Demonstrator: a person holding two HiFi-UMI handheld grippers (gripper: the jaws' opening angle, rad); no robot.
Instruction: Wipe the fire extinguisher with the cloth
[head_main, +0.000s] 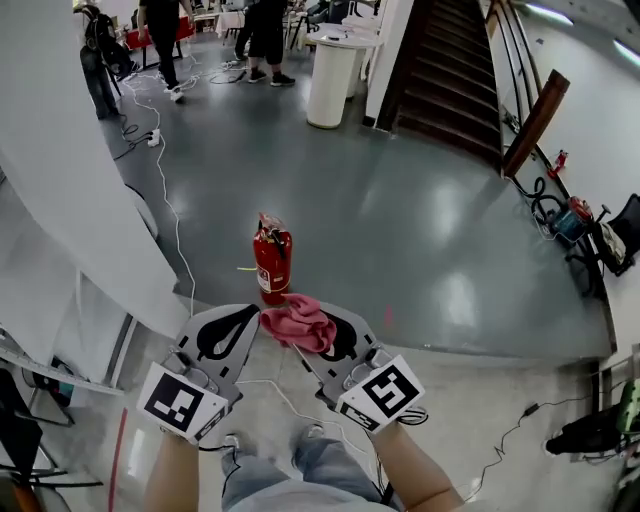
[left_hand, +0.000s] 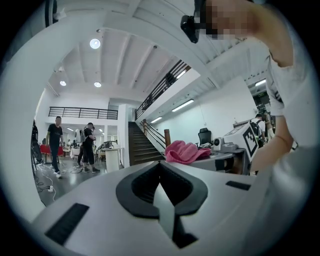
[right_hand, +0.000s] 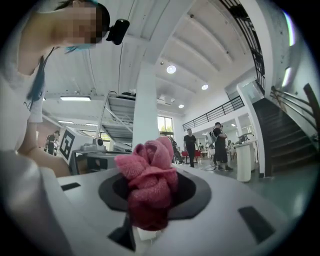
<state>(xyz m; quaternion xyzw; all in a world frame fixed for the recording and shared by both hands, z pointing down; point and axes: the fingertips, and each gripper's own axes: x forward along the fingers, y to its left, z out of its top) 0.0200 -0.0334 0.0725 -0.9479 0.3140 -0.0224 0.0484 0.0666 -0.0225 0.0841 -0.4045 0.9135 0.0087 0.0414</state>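
**While the cloth is pinched, the extinguisher stands untouched**

Since our right tongs (right_hand: 150, 202) are clamped on the pink cloth (right_hand: 149, 182), which bunches up out of them in a crumpled knot, we judge the pick-up done and the wiping not yet begun. Our left tongs (left_hand: 161, 192) are pressed together on nothing, and they sit just beside the right pair, at its 9 o'clock.

Going outward, the fire extinguisher (head_main: 271, 262) stands upright on the grey floor (head_main: 420, 230) at about 12 o'clock from both tongs. It is near them in the head view but apart from the cloth. Its red body with a pale label faces us, and the dark handle is on top.

As we see it, the next move calls for lowering the right tongs forward until the cloth meets the red cylinder, then rubbing along its side. The free left tongs could steady the handle, because a tall narrow can may tip under a sideways push.

Only the head view shows the extinguisher at all, since both gripper views look level across the hall and pass over it. The right gripper view alone shows how deep the cloth sits in the grip. The left gripper view catches that cloth side-on at its 1 o'clock. People (head_main: 160, 40) stand well away at 11 o'clock, and a staircase (head_main: 445, 70) rises at 1 o'clock.
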